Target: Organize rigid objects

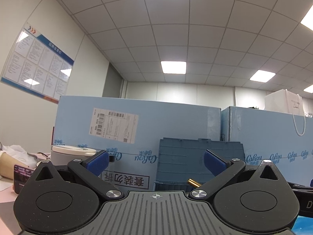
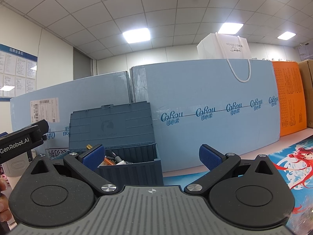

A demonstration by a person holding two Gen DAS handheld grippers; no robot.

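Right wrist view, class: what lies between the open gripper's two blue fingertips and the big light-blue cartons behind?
In the right wrist view, the right gripper has the blue storage box ahead, lid raised against the cartons.

A blue storage box (image 2: 129,162) stood at twelve o'clock of the left gripper (image 1: 156,161) and at eleven o'clock of the right gripper (image 2: 151,155), its raised lid (image 2: 111,125) leaning against a wall of light blue cartons (image 2: 205,107) that closed off the far side. The box's open top offered a way in from above. Open tabletop with a printed mat (image 2: 289,168) lay at two o'clock of the right gripper. A white lidded container (image 1: 68,153) stood at ten o'clock of the left gripper.
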